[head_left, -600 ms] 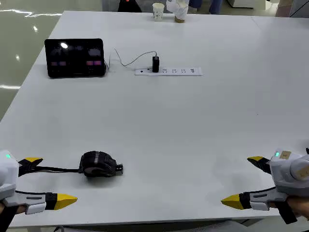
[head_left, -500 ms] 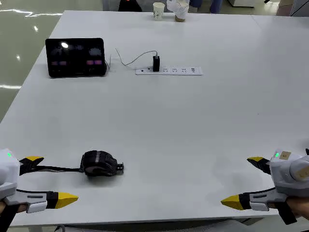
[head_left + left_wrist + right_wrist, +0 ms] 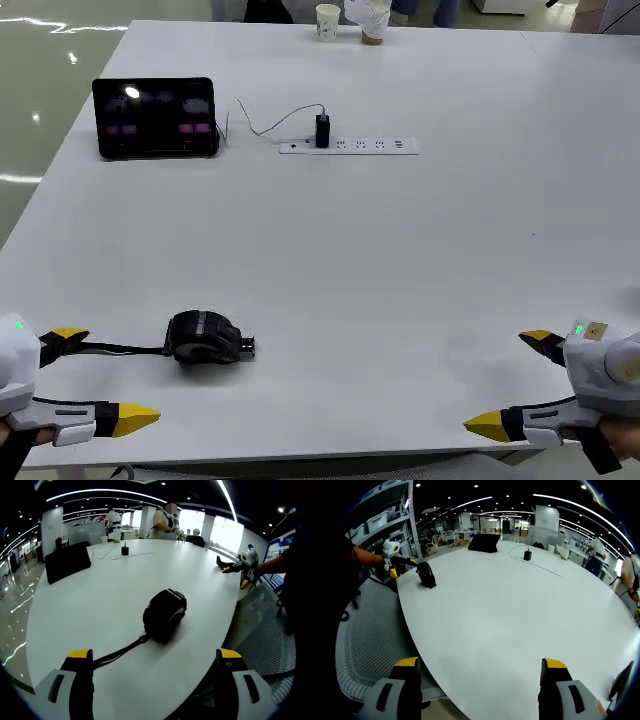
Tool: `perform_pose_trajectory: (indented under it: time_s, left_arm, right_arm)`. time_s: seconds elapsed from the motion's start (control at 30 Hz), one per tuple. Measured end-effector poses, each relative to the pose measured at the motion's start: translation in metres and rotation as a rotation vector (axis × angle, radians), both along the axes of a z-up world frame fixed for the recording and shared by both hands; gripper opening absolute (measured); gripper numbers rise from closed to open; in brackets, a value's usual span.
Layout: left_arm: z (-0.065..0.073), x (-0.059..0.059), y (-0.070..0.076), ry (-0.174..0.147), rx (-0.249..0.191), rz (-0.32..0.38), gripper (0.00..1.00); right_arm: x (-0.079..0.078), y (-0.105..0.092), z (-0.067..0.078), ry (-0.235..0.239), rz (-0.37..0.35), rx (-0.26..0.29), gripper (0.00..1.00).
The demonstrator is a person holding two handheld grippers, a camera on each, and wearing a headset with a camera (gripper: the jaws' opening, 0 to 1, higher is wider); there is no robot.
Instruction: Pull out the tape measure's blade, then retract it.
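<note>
While ungripped, tape measure [image 3: 205, 339] beside claw [image 3: 112, 372]

An open-plan office — long white conference table [image 3: 420, 260], mesh chair [image 3: 365, 645], ceiling light strips [image 3: 105, 490].

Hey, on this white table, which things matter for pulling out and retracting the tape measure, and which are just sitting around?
For the job:
tape measure
its black strap
left claw, open
right claw, open

Lying about:
tablet
power strip with a charger plugged in
paper cup at the far edge
</note>
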State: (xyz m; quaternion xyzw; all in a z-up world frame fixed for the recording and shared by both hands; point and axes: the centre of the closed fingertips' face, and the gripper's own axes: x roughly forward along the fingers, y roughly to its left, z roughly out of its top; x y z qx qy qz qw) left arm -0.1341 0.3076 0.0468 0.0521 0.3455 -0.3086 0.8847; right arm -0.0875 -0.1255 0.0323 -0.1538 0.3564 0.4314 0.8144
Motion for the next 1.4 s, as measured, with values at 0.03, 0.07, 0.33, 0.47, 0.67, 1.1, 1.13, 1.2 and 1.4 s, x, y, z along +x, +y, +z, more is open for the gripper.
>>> perform_pose_trajectory:
  time_s: [0.03,0.07,0.33,0.47,0.67,1.1,1.13,1.2,1.4]
  left_arm:
    - [0.0,0.0,0.0,-0.002,0.001,-0.001,0.99]
    - [0.001,0.0,0.0,-0.004,0.002,-0.003,0.99]
    - [0.001,0.002,0.0,-0.009,0.004,-0.004,0.99]
    - [0.006,0.005,-0.005,-0.036,0.011,-0.033,0.99]
    - [0.01,0.016,-0.001,-0.067,0.052,-0.08,0.99]
    - [0.006,0.024,-0.018,-0.028,0.145,-0.294,0.99]
    - [0.007,0.025,-0.02,-0.026,0.147,-0.308,0.99]
    - [0.007,0.027,-0.023,-0.017,0.153,-0.323,0.99]
    - [0.008,0.04,-0.03,-0.023,0.188,-0.375,0.99]
  right_arm:
    - [0.005,0.0,0.004,-0.042,0.008,0.006,0.99]
    - [0.005,0.0,0.005,-0.055,0.018,0.003,0.99]
    - [0.012,0.002,0.017,-0.087,0.071,0.009,0.99]
    - [0.021,0.009,0.018,-0.105,0.101,0.013,0.99]
    - [0.024,0.029,0.021,-0.127,0.177,0.01,0.99]
    - [0.035,0.063,0.025,-0.148,0.263,0.011,0.99]
    - [0.036,0.064,0.025,-0.147,0.266,0.008,0.99]
    - [0.038,0.066,0.025,-0.149,0.267,0.007,0.99]
    - [0.041,0.077,0.023,-0.148,0.282,0.013,0.99]
